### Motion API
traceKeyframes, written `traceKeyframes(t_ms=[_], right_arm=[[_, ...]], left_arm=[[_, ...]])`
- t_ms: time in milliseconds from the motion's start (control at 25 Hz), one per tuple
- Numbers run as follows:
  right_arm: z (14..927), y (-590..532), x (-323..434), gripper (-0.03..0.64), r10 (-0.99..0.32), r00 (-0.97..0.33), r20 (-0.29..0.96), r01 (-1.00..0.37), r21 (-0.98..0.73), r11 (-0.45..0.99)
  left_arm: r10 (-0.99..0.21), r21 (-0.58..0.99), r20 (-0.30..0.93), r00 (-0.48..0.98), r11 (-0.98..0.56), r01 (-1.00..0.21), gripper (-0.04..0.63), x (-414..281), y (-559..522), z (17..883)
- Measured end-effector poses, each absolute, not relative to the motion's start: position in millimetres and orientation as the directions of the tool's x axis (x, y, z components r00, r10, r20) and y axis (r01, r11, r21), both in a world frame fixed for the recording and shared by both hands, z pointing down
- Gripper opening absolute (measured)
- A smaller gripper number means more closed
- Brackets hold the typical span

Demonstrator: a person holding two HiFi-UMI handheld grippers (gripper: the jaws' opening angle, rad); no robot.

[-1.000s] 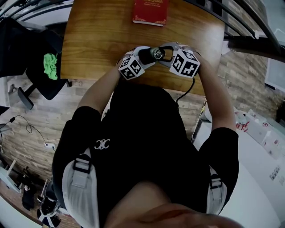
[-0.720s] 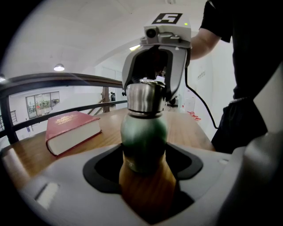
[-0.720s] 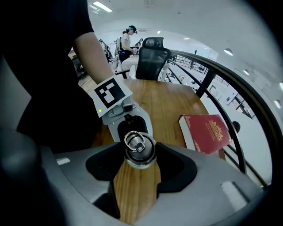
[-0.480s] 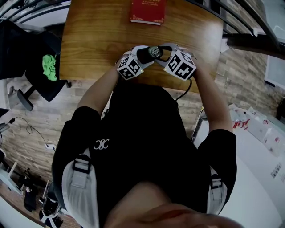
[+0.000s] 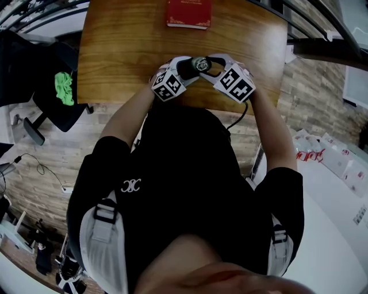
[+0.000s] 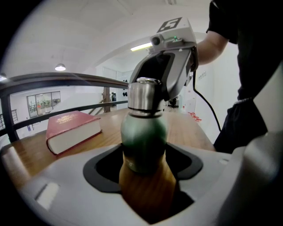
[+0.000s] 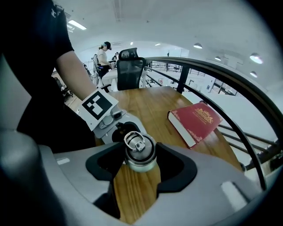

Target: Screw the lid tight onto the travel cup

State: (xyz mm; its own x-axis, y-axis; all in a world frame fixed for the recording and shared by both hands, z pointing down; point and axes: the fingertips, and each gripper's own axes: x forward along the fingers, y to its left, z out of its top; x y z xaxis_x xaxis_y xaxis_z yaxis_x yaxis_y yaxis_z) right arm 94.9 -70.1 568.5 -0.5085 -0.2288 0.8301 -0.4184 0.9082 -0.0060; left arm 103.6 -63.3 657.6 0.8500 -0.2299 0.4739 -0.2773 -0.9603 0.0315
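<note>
A green travel cup with a steel lid stands near the front edge of the wooden table. My left gripper is shut on the cup's green body from the left. From above and the right, my right gripper is shut on the lid, whose ring handle faces its camera. In the head view the cup sits between the left gripper and the right gripper, and their marker cubes flank it.
A red book lies flat at the table's far edge, beyond the cup. A black office chair stands past the table's end. A dark railing runs behind the table. A black cable hangs off the front edge.
The right gripper has rolled about the lid, its marker cube turning and shifting slightly. The left gripper and the cup stay where they were.
</note>
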Motion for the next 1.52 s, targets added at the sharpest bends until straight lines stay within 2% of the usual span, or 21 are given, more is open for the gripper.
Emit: traceKeyframes(t_ms=[240, 560, 800, 920, 1080, 1240, 1400, 1520], right_arm=[[565.3, -74.4, 93.1, 0.233, -0.314, -0.430, 0.847, -0.579, 0.008, 0.815], [564.5, -77.5, 100.1, 0.233, -0.480, -0.338, 0.809, -0.819, -0.002, 0.573], [562.1, -74.5, 96.5, 0.233, -0.568, -0.230, 0.790, -0.893, 0.061, 0.447], [560.4, -74.5, 94.6, 0.235, -0.590, -0.262, 0.764, -0.887, 0.050, 0.459], [551.6, -67.5, 95.6, 0.265, -0.557, -0.388, 0.734, -0.811, 0.015, 0.585], [549.1, -62.5, 97.1, 0.269, -0.438, -0.493, 0.752, -0.629, 0.040, 0.776], [564.6, -54.3, 102.2, 0.268, -0.290, -0.467, 0.835, -0.355, 0.123, 0.927], [571.2, -50.0, 100.4, 0.268, -0.191, -0.406, 0.894, -0.162, 0.135, 0.978]], left_arm=[[-0.249, 0.026, 0.466, 0.849, -0.955, -0.294, 0.354, 104.0, -63.7, 657.8], [-0.262, 0.027, 0.459, 0.849, -0.951, -0.308, 0.354, 103.8, -63.5, 657.9], [-0.266, 0.027, 0.457, 0.849, -0.950, -0.313, 0.354, 102.5, -62.9, 657.7], [-0.269, 0.032, 0.456, 0.848, -0.948, -0.318, 0.354, 102.9, -63.1, 657.2], [-0.267, 0.032, 0.456, 0.849, -0.948, -0.315, 0.354, 104.2, -63.7, 657.5], [-0.256, 0.032, 0.457, 0.852, -0.953, -0.303, 0.354, 102.9, -63.8, 658.0], [-0.226, 0.030, 0.465, 0.856, -0.962, -0.270, 0.354, 103.7, -63.1, 656.7], [-0.192, 0.029, 0.477, 0.858, -0.972, -0.233, 0.354, 103.5, -62.2, 656.7]])
